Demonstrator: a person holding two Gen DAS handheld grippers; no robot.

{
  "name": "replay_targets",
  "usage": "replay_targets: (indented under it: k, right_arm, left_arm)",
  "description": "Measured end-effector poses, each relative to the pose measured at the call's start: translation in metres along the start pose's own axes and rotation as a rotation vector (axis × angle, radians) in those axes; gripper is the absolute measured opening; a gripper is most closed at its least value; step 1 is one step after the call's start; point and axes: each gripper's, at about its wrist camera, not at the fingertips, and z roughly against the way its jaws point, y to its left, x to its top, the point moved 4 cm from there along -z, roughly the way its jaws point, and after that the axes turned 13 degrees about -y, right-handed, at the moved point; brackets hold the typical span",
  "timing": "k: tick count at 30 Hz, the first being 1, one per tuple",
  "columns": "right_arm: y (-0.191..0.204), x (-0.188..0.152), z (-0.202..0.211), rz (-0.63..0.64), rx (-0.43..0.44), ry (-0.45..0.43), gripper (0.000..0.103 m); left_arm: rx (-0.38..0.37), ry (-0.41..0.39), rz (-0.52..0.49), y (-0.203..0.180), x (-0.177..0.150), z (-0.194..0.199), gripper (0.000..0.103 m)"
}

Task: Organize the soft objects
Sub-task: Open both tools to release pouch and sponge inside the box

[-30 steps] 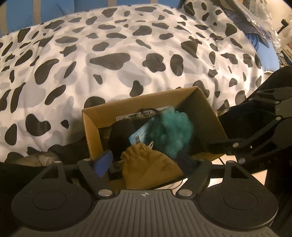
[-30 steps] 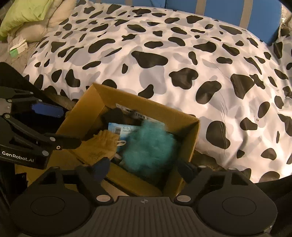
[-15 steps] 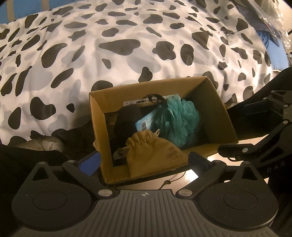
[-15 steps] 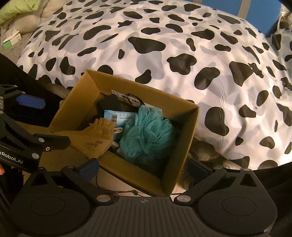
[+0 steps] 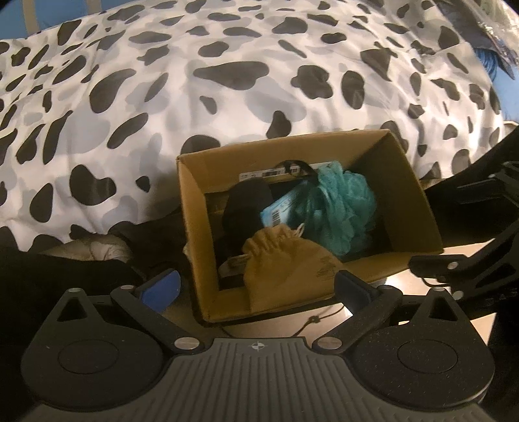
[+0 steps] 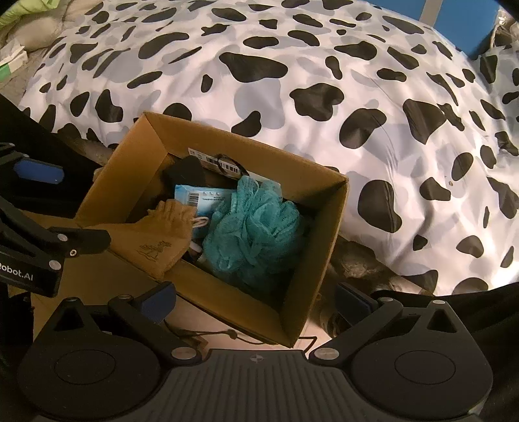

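An open cardboard box [image 5: 418, 207] [image 6: 327, 233] stands beside the bed. Inside lie a teal mesh bath pouf [image 5: 340, 207] [image 6: 256, 230], a tan drawstring pouch [image 5: 285, 259] [image 6: 162, 237] draped over the near wall, a light blue packet [image 5: 279, 211] [image 6: 201, 198] and a black soft item [image 5: 246, 207] [image 6: 185, 172]. My left gripper [image 5: 256, 287] is open and empty, just short of the box's near wall. My right gripper [image 6: 256, 300] is open and empty, above the box's near corner.
A cow-print duvet [image 5: 227, 81] [image 6: 292, 74] covers the bed behind the box. Dark and beige cloth [image 5: 97, 250] lies left of the box. A thin black cord [image 6: 227, 334] runs on the pale surface under the box. Pillows [image 6: 29, 22] lie far left.
Both grippers have opened wide and pulled back up from the box. The pouch and the teal pouf have been let go and now rest in the box.
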Motion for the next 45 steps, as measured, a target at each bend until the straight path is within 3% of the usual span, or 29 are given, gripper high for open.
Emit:
replay_targets:
  k: [12, 45]
  right_arm:
    - [-0.009, -0.002, -0.002, -0.055, -0.030, 0.034, 0.103]
    - [-0.010, -0.005, -0.007, -0.054, -0.049, 0.065, 0.103]
  left_arm:
    - [0.084, 0.028, 0.063, 0.016, 0.001, -0.002, 0.103]
    - [0.100, 0.037, 0.055, 0.018, 0.002, -0.003, 0.103]
